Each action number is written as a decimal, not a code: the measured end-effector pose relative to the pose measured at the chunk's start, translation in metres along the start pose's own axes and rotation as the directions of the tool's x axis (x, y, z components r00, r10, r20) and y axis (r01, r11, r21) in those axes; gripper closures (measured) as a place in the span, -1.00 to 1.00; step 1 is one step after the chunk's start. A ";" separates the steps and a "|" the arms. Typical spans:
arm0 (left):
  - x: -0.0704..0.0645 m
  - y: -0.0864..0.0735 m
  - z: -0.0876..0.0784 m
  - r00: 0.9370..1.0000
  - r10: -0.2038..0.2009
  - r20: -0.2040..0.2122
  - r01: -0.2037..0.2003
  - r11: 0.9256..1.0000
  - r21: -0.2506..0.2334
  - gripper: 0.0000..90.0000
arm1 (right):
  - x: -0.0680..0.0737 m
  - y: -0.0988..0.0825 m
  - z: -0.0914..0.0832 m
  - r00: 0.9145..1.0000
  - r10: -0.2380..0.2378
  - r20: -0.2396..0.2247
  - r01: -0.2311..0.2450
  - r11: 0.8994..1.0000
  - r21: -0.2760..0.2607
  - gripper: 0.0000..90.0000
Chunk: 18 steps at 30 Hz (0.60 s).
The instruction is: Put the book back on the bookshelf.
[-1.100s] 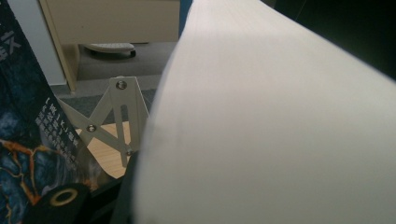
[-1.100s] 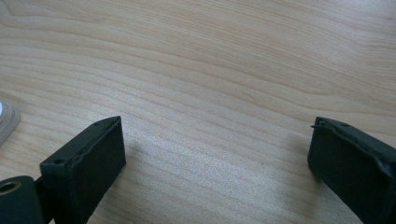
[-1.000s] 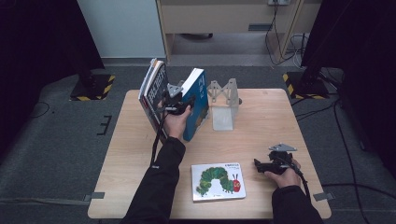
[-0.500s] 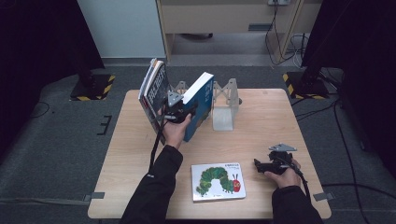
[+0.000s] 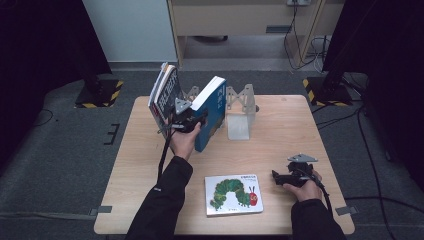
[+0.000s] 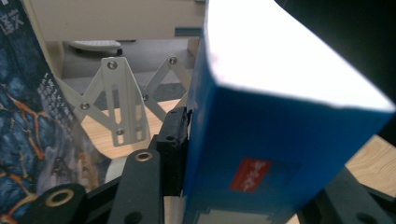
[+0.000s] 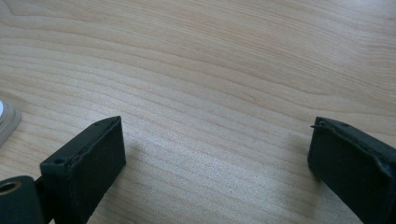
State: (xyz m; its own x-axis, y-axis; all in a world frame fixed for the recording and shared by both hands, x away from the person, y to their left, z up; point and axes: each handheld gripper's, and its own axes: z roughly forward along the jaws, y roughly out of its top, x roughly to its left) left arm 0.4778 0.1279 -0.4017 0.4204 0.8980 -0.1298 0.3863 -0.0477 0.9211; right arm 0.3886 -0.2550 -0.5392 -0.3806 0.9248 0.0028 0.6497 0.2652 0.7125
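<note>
My left gripper (image 5: 194, 121) is shut on a thick blue book (image 5: 214, 106) and holds it tilted at the back of the table, white page edges up. In the left gripper view one pad (image 6: 175, 140) presses the blue book's (image 6: 280, 154) cover; the jaws have just been closing slightly on it. A dark-covered book (image 5: 166, 94) leans just left of it. My right gripper (image 5: 281, 178) rests low at the table's front right, open, with bare wood between its jaws (image 7: 217, 158).
A grey metal folding book rack (image 5: 240, 109) stands right of the blue book, and its zigzag frame (image 6: 122, 105) shows behind the jaws. A caterpillar picture book (image 5: 233, 194) lies flat near the front edge. The wooden table (image 5: 285, 130) is bare at right.
The blue book has tipped, its top swinging up and to the right in my left gripper. My right hand has stayed where it was.
</note>
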 end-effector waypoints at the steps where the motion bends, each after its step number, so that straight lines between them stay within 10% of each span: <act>1: -0.001 0.001 0.000 1.000 -0.006 -0.005 0.006 1.000 0.002 0.30 | 0.000 0.000 0.000 1.000 0.000 0.000 0.000 1.000 0.000 -0.90; 18: -0.008 0.011 0.021 0.999 -0.014 -0.035 0.015 1.000 0.016 0.31 | 0.000 0.000 0.000 1.000 0.002 -0.002 -0.002 1.000 -0.001 -0.90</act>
State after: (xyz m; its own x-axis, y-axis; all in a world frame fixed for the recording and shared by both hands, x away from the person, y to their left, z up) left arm 0.4956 0.1109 -0.3983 0.3857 0.9134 -0.1302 0.4054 -0.0410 0.9132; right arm 0.3889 -0.2548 -0.5392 -0.3805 0.9248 0.0050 0.6497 0.2635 0.7131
